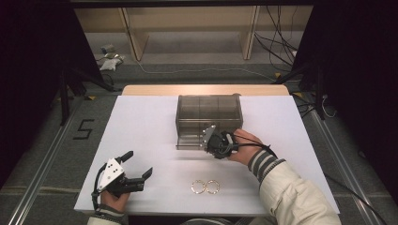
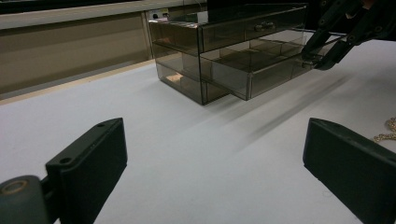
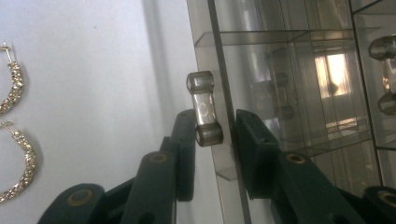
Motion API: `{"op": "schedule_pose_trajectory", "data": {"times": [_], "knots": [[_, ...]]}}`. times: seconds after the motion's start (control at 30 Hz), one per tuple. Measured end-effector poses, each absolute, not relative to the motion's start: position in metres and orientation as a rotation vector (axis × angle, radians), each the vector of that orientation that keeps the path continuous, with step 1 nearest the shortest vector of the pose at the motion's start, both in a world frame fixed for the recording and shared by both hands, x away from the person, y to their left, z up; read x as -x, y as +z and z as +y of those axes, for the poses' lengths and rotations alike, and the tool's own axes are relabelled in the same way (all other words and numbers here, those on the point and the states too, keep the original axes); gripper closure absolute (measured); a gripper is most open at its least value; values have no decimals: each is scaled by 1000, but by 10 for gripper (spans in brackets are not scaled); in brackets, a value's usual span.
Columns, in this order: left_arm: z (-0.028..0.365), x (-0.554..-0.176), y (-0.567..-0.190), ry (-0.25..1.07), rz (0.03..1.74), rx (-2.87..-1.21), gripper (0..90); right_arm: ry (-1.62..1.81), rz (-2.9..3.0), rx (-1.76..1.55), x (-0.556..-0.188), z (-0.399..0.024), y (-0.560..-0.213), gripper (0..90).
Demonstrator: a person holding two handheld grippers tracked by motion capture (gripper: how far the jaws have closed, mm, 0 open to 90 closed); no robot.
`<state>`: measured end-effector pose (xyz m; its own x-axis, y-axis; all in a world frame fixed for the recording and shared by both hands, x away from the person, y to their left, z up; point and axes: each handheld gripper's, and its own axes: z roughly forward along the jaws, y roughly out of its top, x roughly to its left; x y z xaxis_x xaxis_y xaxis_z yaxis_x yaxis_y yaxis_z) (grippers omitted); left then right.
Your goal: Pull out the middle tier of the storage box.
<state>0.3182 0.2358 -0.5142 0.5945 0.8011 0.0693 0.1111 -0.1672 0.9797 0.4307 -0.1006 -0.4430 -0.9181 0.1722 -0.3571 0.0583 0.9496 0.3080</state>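
The white table top (image 1: 150, 131) carries everything, and just ahead of the right gripper (image 1: 210, 140) stands the smoky, clear plastic drawer chest (image 1: 209, 108), its lowest drawer (image 2: 261, 70) drawn part way out toward the person. In the right gripper view, the jaws stand narrowly apart astride the drawer's front panel: one outside by the small clear bar handle (image 3: 204, 108), the other on the inner side. One jaw seems to touch the handle's lower knob, yet a gap shows at the panel — I cannot tell whether the pads truly pinch it.

The step in hand looks like pulling the drawer open. To do it well, I would close firmly on the panel beside the handle, then draw straight back along the drawer's run, level, so the light chest does not skid or tip; a slanted pull could jam the drawer.

The left gripper (image 1: 136, 166) rests on the table well off to the right gripper's left and nearer the person, its jaws wide apart with nothing between them — free to steady the chest. Two gold hoop earrings (image 1: 205, 187) lie side by side on the table behind the right gripper, in the path of a long backward pull.
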Motion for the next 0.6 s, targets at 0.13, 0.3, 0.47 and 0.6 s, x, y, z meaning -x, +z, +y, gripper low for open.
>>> {"op": "schedule_pose_trajectory", "data": {"times": [0.13,0.3,0.47,0.6], "knots": [[236,-318,-514,732,771,-1649,60,416,2716,-149,-430,-100,-444,698],[236,-318,-514,733,772,-1648,60,434,2720,-135,-428,-99,-443,666],[235,-319,-514,734,774,-1645,61,481,2700,-132,-424,-100,-436,648],[235,-320,-513,733,776,-1645,61,534,2681,-162,-419,-102,-428,641]]}}
